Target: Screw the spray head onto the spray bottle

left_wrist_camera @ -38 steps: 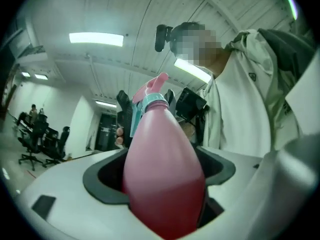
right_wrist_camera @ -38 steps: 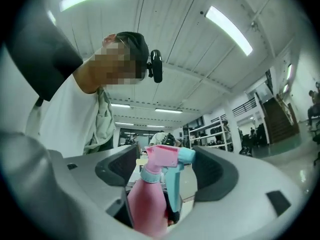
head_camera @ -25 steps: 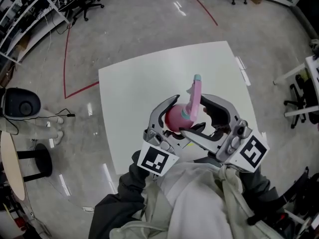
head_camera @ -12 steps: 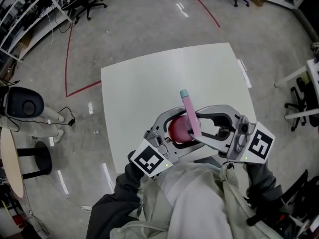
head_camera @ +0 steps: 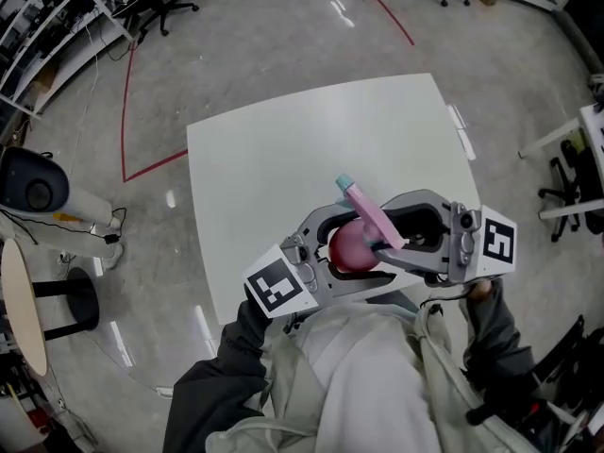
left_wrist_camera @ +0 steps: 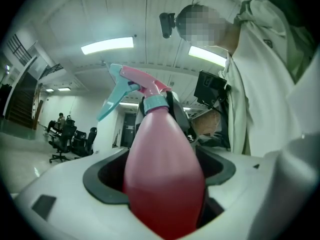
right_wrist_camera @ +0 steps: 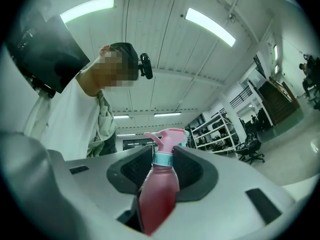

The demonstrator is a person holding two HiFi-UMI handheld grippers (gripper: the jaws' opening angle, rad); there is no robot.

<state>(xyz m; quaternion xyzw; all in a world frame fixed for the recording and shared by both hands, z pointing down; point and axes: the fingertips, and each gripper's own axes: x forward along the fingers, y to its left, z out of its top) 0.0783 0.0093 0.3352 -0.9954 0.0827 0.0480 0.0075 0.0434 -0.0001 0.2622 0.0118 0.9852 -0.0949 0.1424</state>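
Between the jaws of my left gripper (left_wrist_camera: 162, 184) sits the pink spray bottle (left_wrist_camera: 165, 154), its wide body clamped low in the centre of the left gripper view. My right gripper (right_wrist_camera: 161, 166) has just been closing and now pinches the teal collar of the spray head (right_wrist_camera: 169, 136), which sits on the bottle's neck. In the head view both grippers meet at lower centre, holding the bottle above the near edge of the white table (head_camera: 274, 149), nozzle pointing upper left.
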